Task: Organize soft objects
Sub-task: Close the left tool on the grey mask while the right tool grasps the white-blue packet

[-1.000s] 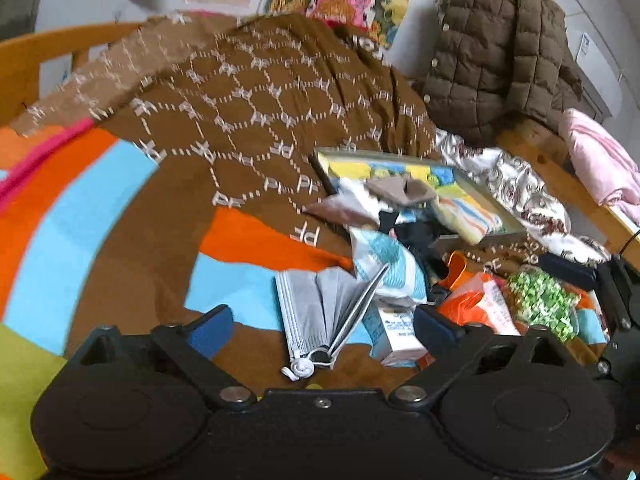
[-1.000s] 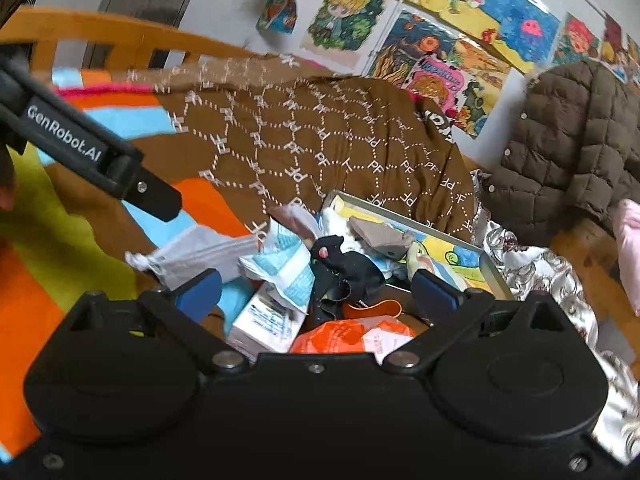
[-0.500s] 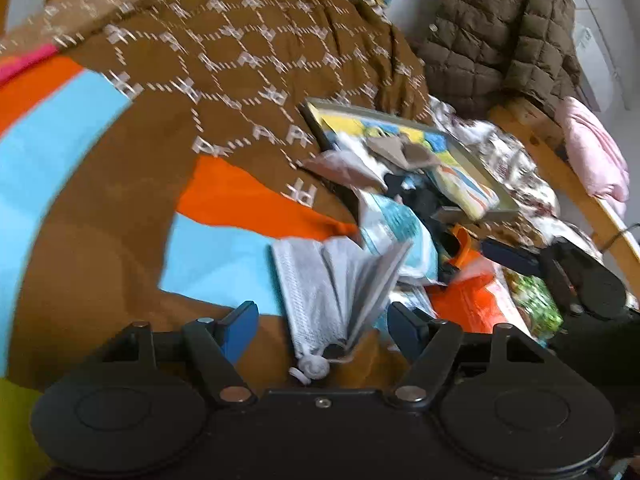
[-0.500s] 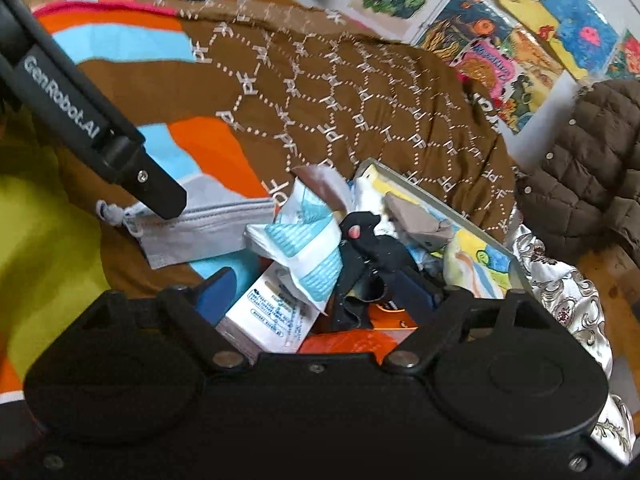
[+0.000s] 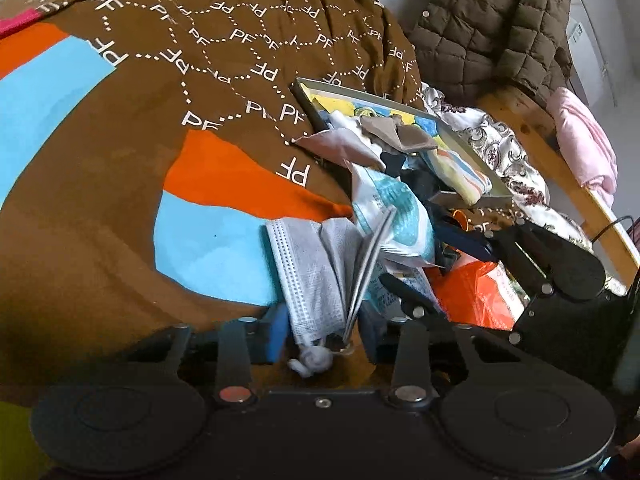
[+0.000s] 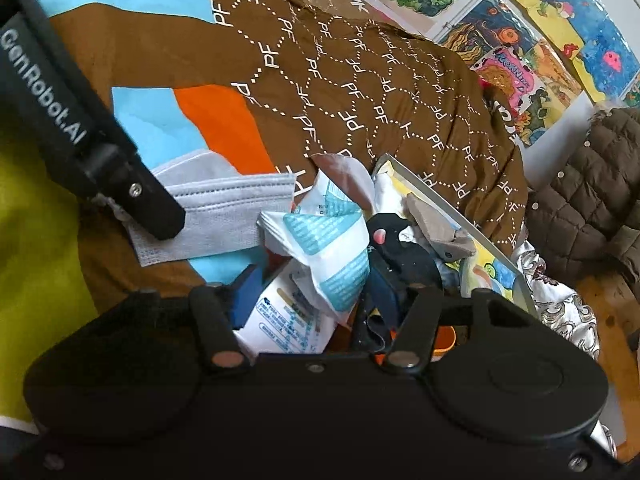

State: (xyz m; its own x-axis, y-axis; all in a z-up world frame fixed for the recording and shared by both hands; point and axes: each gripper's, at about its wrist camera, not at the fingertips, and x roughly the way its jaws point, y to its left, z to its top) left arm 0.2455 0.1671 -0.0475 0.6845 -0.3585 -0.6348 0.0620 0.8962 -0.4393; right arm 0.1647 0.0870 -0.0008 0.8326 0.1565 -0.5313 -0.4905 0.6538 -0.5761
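Both claws, wide apart a second ago, are now closing: the left gripper (image 5: pixel 324 330) is narrowing around the near end of the pleated grey face mask (image 5: pixel 316 268) on the striped blanket (image 5: pixel 100 184), and the right gripper (image 6: pixel 314 292) around the crumpled white-and-teal tissue packet (image 6: pixel 328 248) just right of it, so neither is clenched yet and two pickups are beginning.

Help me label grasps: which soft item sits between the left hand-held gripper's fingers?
The grey face mask, pleated, with an ear loop; the blue-and-white packets lie farther right.

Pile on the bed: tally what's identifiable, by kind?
Grey face mask: 1
Blue-and-white packets: 2
Orange bag: 1
Picture tray: 1
Total: 5; the rest is too tangled to tell.
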